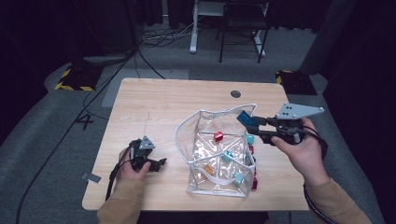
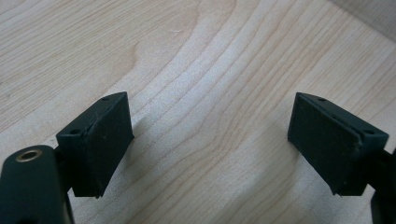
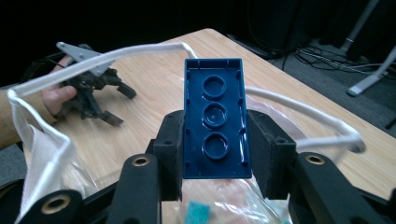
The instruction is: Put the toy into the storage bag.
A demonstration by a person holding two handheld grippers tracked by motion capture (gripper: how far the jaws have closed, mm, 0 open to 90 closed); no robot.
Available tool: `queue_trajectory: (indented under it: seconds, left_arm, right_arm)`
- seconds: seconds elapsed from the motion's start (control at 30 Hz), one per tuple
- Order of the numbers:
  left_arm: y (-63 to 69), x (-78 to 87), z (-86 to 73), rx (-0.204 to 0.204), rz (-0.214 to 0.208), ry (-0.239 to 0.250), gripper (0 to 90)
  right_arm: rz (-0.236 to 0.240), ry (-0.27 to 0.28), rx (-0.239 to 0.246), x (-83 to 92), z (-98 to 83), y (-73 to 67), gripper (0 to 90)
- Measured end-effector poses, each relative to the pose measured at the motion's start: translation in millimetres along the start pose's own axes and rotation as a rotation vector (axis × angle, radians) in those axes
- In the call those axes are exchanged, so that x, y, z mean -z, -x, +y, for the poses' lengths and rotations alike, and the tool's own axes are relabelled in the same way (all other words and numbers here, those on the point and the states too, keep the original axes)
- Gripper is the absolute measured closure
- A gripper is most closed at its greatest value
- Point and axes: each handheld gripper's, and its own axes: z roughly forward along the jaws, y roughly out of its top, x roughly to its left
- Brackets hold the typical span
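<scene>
Two grippers: right gripper (image 3: 214, 186) jaws clamp blue studded plastic brick (image 3: 215, 119); left gripper (image 2: 210, 149) jaws released over woodgrain table (image 2: 196, 56).

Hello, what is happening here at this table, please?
A person holds a gripper in each hand at a wooden table. The right gripper is shut on a dark blue building brick and holds it above the open mouth of a clear plastic bag. Several small red, teal and orange blocks already lie in the bag. The left gripper rests beside the bag with its jaws open and nothing between them.
</scene>
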Motion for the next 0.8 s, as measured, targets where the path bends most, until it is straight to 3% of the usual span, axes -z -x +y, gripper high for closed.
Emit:
queue_trajectory:
  seconds: [0.37, 0.8]
  left_arm:
    - [0.0, 0.0, 0.0, 0.000, 0.000, 0.000, 14.1]
    - [0.0, 0.0, 0.0, 0.000, 0.000, 0.000, 14.2]
  right_arm:
    - [0.069, 0.008, 0.039, -29.7, 24.5, -19.4, 59.6]
    - [0.122, -0.009, 0.041, -57.6, 29.0, -31.3, 59.6]
